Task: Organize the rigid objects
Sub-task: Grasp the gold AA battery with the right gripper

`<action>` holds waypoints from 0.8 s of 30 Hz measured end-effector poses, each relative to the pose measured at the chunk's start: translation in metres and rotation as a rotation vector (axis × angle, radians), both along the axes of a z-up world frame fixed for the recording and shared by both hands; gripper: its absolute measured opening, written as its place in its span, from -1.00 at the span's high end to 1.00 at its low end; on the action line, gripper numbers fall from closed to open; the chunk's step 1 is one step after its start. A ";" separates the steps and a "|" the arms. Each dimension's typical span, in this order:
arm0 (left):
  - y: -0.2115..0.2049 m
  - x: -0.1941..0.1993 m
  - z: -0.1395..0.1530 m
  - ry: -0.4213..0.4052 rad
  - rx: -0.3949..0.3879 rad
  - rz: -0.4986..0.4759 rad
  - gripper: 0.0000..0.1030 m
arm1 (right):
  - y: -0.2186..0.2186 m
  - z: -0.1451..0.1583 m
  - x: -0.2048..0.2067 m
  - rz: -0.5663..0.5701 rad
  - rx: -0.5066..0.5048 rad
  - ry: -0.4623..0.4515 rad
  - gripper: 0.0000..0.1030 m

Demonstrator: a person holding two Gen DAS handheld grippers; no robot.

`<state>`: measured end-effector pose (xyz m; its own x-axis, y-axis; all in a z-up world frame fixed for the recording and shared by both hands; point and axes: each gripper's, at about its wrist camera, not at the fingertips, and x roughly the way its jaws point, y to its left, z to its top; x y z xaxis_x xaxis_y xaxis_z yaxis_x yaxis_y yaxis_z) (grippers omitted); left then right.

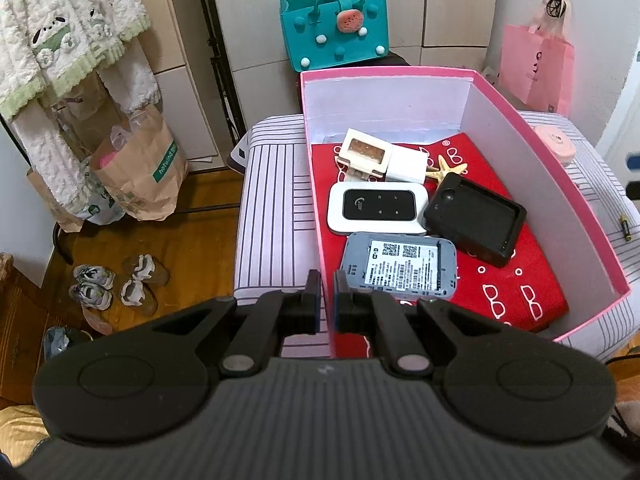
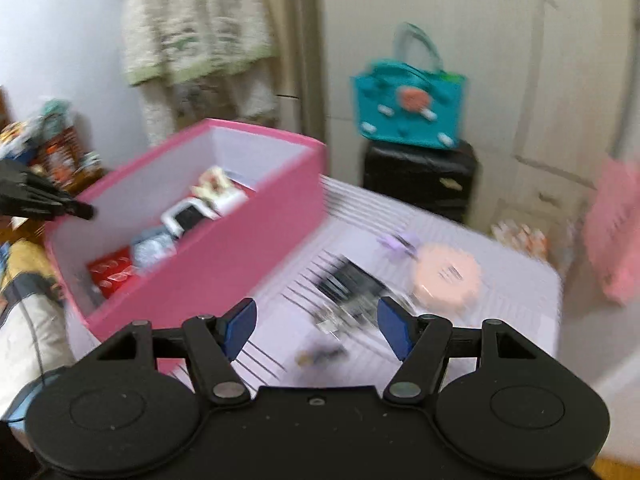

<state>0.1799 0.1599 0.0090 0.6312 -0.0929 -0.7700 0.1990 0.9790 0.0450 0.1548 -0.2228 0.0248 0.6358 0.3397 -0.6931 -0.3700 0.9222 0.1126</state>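
A pink box (image 1: 520, 148) stands on a striped surface (image 1: 272, 200). It has a red cloth (image 1: 504, 280) on its floor. On the cloth lie a white pocket router (image 1: 376, 208), a grey device with a label (image 1: 400, 266), a black case (image 1: 476, 218) and white plugs (image 1: 380, 156). My left gripper (image 1: 327, 288) is shut on the box's near wall. In the blurred right wrist view, my right gripper (image 2: 316, 322) stands open and empty over the striped surface, right of the pink box (image 2: 224, 256). Just beyond it lies a black object (image 2: 348, 284).
A peach round case (image 2: 446, 276), a purple clip (image 2: 396, 242) and a small battery (image 1: 625, 227) lie on the striped surface. A teal bag (image 1: 334, 32) sits on a black suitcase (image 2: 420, 180). A pink paper bag (image 1: 536, 68) hangs at right. Brown bags (image 1: 140, 168) and shoes (image 1: 116, 284) are on the floor.
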 end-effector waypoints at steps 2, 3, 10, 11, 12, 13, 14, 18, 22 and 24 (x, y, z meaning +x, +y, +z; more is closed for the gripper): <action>-0.001 0.000 0.000 -0.002 0.004 0.002 0.91 | -0.015 -0.009 -0.006 -0.074 0.018 0.028 -0.27; -0.001 0.000 0.000 -0.002 0.007 0.003 0.91 | -0.022 -0.014 -0.010 -0.095 0.023 0.032 -0.27; -0.006 0.000 -0.003 -0.010 0.029 0.025 0.91 | -0.046 -0.043 -0.028 -0.165 0.019 0.051 -0.25; -0.006 0.001 -0.004 -0.010 0.028 0.027 0.91 | -0.047 -0.049 -0.030 -0.185 0.006 0.048 -0.24; -0.006 0.001 -0.005 -0.009 0.026 0.030 0.91 | -0.048 -0.053 -0.031 -0.199 -0.006 0.044 -0.23; -0.006 0.002 -0.006 -0.007 0.022 0.033 0.91 | -0.049 -0.057 -0.032 -0.213 -0.016 0.041 -0.22; -0.006 0.002 -0.007 -0.004 0.019 0.035 0.91 | -0.050 -0.062 -0.033 -0.234 -0.019 0.046 -0.21; -0.006 0.005 -0.010 0.006 0.017 0.043 0.91 | -0.054 -0.079 -0.034 -0.253 0.005 0.064 0.05; -0.006 0.005 -0.010 0.007 0.022 0.040 0.91 | -0.054 -0.087 -0.029 -0.262 -0.001 0.053 0.44; -0.007 0.004 -0.010 0.006 0.025 0.041 0.91 | -0.057 -0.088 -0.026 -0.276 0.003 0.042 0.68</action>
